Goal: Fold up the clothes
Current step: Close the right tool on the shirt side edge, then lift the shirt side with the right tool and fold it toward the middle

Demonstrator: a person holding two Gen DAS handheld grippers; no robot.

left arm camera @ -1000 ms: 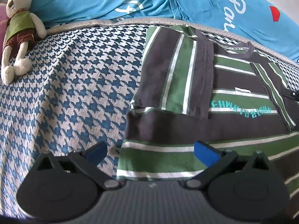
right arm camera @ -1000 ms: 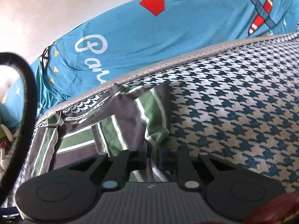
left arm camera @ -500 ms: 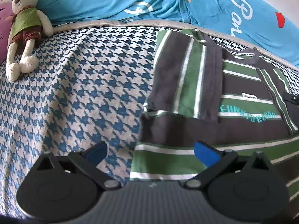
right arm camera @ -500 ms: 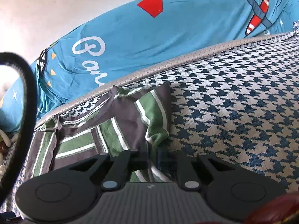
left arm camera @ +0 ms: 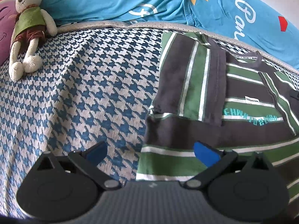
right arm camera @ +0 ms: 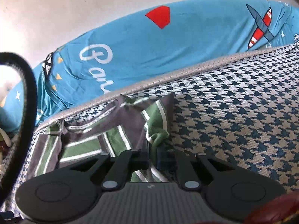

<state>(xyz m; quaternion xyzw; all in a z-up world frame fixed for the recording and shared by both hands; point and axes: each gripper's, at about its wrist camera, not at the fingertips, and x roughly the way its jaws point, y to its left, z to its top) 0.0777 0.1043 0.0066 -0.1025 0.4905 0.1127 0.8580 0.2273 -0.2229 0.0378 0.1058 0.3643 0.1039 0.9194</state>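
Bed with houndstooth cover, blue bedding behind | striped shirt lies flat, sleeves folded in | my left tool gapes wide over its hem corner, empty | my right tool pinches the sleeve-side edge | light, limp, grippy cloth: take hems and corners.

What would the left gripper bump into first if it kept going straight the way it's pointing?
Probably the striped shirt's left edge, or the houndstooth bed cover right beside it. The left gripper points down with open jaws straddling that edge, nothing between them. Depth is hard to judge through the fisheye.
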